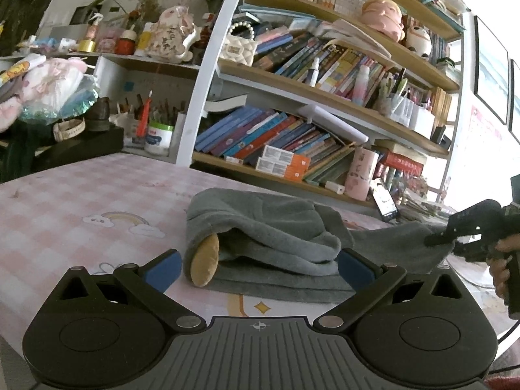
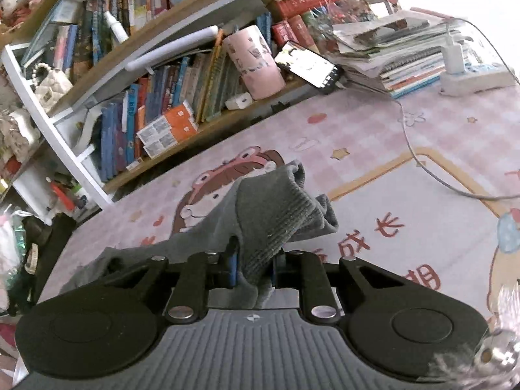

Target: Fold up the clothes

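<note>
Left gripper (image 1: 258, 268): jaws spread wide, holding nothing, lower centre.
Right gripper (image 2: 253, 268): pinching the ribbed cuff.
Grey garment (image 1: 269, 243): bunched mid-frame on the pink checked tablecloth (image 1: 81, 201).

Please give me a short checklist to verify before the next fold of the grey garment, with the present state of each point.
1. Right claw shut on the ribbed cuff: ok.
2. Left claw open, holding nothing: ok.
3. Grey garment lying flat: not ok, bunched.
4. White cable apart from the cloth: ok.
5. Tan patch tucked in: not ok, exposed.
6. Cuff grip depth: cannot tell.
</note>
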Tool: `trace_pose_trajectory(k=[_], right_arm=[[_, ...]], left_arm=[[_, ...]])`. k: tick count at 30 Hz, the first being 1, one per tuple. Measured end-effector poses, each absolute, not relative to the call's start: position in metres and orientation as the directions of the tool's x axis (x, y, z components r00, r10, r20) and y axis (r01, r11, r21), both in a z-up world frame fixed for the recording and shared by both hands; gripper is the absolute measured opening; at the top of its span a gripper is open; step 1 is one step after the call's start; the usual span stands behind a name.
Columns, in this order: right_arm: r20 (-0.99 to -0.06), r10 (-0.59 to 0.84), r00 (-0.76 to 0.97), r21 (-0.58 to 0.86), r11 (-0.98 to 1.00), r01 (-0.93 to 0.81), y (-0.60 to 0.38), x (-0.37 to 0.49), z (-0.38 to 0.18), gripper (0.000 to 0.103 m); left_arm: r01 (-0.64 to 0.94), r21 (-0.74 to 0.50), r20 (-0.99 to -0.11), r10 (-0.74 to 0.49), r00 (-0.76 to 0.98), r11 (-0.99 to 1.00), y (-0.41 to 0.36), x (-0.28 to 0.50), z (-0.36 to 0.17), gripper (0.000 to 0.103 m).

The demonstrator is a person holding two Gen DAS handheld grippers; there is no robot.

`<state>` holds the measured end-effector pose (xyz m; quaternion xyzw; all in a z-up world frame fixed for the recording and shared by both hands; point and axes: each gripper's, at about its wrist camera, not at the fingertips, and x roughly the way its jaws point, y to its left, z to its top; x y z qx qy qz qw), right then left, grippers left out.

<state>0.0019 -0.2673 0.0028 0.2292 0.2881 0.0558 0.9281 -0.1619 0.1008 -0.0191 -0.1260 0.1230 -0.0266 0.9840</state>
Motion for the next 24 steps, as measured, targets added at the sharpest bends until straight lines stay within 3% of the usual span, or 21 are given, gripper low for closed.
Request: trace_pose_trajectory(k=[7, 15, 19, 24], right_arm=[[-0.403, 0.3, 0.865, 0.398, 0.908, -0.129, -0.228, -0.01, 0.053, 0.017], [-0.265, 0.451, 0.852, 0.125, 0.893, -0.433, -0.128, -0.043, 0.114, 0.017], [-0.267, 0.533, 0.803, -0.013, 0.831, -0.555, -0.073, -0.051, 0.119, 0.014], [-0.362, 0.584, 0.727, -0.14, 0.736, -0.662, -0.019, -0.053, 0.099, 0.014]], left_arm=[[0.017, -0.264, -0.218, -0.077, 0.973, 0.964, 0.104, -0.165, -0.019, 0.103], [-0.025, -0.363, -0.151, -0.032, 0.988, 0.932, 0.125, -0.174, -0.015, 0.103], [-0.04, -0.43, -0.115, -0.011, 0.993, 0.902, 0.139, -0.179, -0.015, 0.103], [-0.06, -0.471, -0.103, 0.013, 0.995, 0.88, 0.15, -0.182, -0.017, 0.103]])
